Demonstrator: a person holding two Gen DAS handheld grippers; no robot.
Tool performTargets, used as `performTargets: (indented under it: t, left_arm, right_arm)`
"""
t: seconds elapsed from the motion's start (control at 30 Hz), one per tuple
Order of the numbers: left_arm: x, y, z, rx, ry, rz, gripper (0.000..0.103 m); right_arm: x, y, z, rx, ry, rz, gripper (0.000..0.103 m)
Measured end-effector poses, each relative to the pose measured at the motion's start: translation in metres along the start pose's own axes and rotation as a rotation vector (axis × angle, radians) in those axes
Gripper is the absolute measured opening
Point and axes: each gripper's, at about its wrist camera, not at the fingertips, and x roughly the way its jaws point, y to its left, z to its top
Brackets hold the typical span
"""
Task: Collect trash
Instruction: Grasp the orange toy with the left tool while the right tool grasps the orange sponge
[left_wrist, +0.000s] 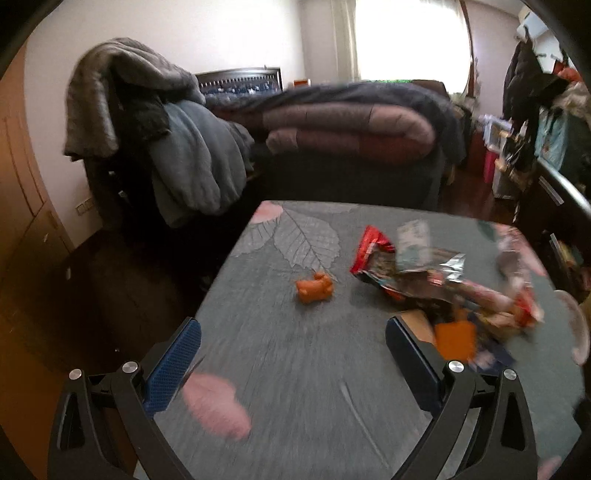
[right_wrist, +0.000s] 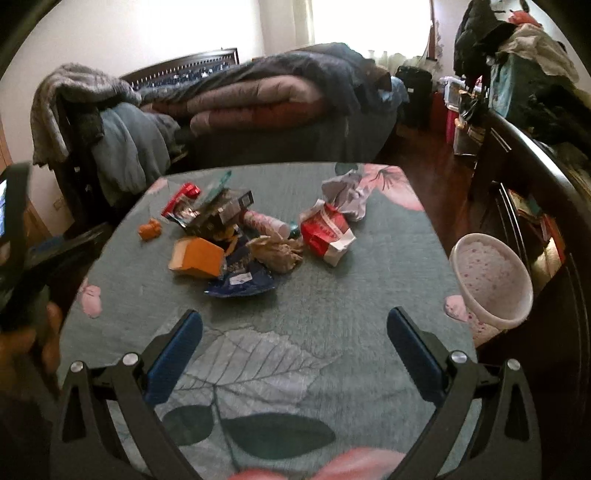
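Fingers (left_wrist: 173, 369) of both grippers (left_wrist: 293, 363) (right_wrist: 294, 354) spread, empty; one orange toy (right_wrist: 149, 229), one bin (right_wrist: 491, 286) mid-right, clear only in right view.

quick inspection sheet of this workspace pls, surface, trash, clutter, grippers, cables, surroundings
surface: table under a grey-green leaf-print cloth.
job's things: pile of crumpled foil snack wrappers, orange cardboard box, blue foil wrapper, crumpled brown paper, red and white paper bag, crumpled white paper; small orange lump apart on the left; pink-speckled white bin at the right edge.
clutter: nothing seen beyond the trash.
grippers: left gripper open, empty; right gripper open, empty.
cables: nothing seen.
surroundings: bed with folded quilt, clothes-draped chair.
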Motion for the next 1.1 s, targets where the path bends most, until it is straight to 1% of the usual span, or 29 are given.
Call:
performTargets:
  t: [0.1,0.17,0.2,0.27,0.37,0.43,0.47,0.5,0.53,0.57,0.63,0.67,0.7,0.73,0.87,0.97,1.03,1.1]
  left_arm:
    - [0.048,-0.003,0.008,0.012,0.046,0.044,0.099]
    - [0.068,-0.002,0.010,0.009,0.084,0.042,0.099]
    - [0.082,-0.001,0.012,0.002,0.108,0.030,0.099]
    - [0.095,-0.001,0.015,-0.005,0.124,0.020,0.099]
    - [0.109,-0.003,0.018,-0.002,0.129,0.010,0.099]
    - [0.114,-0.006,0.018,0.005,0.135,0.002,0.087]
    - [0.119,-0.009,0.018,0.007,0.143,-0.006,0.083]
    - [0.122,-0.010,0.017,0.010,0.167,-0.018,0.077]
    - [0.126,-0.011,0.017,0.006,0.179,-0.028,0.075]
    - [0.125,-0.008,0.018,-0.013,0.172,-0.042,0.074]
    - [0.126,-0.006,0.018,-0.026,0.178,-0.065,0.061]
    - [0.127,-0.005,0.018,-0.034,0.178,-0.080,0.058]
    - [0.126,-0.004,0.018,-0.045,0.175,-0.093,0.050]
    - [0.125,-0.004,0.018,-0.045,0.171,-0.088,0.043]
    - [0.121,-0.001,0.016,-0.066,0.161,-0.119,0.042]
    - [0.114,0.005,0.015,-0.083,0.141,-0.114,0.042]
    - [0.105,0.010,0.014,-0.095,0.126,-0.115,0.042]
    - [0.093,0.015,0.012,-0.101,0.104,-0.110,0.043]
  right_arm:
    - [0.022,-0.001,0.002,-0.012,0.025,-0.007,0.100]
    - [0.034,-0.003,0.004,-0.015,0.038,0.000,0.100]
    - [0.040,-0.003,0.006,-0.014,0.042,0.007,0.100]
    - [0.050,-0.004,0.009,-0.007,0.048,0.029,0.099]
    - [0.062,-0.001,0.015,0.001,0.058,0.079,0.099]
    - [0.069,0.002,0.018,-0.002,0.057,0.092,0.099]
    - [0.070,0.004,0.018,-0.006,0.056,0.093,0.099]
    - [0.072,0.006,0.019,-0.012,0.057,0.090,0.099]
    - [0.074,0.007,0.020,-0.016,0.056,0.087,0.099]
    - [0.074,0.007,0.020,-0.017,0.054,0.087,0.099]
    - [0.076,0.006,0.022,-0.015,0.054,0.089,0.099]
    - [0.077,0.007,0.022,-0.011,0.054,0.093,0.099]
    - [0.078,0.007,0.022,-0.008,0.055,0.103,0.099]
    - [0.080,0.009,0.023,-0.007,0.060,0.118,0.099]
    - [0.084,0.032,0.031,-0.032,0.060,0.180,0.098]
    - [0.091,0.055,0.038,-0.066,0.062,0.227,0.096]
    - [0.100,0.070,0.040,-0.088,0.074,0.244,0.091]
    - [0.113,0.085,0.041,-0.108,0.110,0.235,0.086]
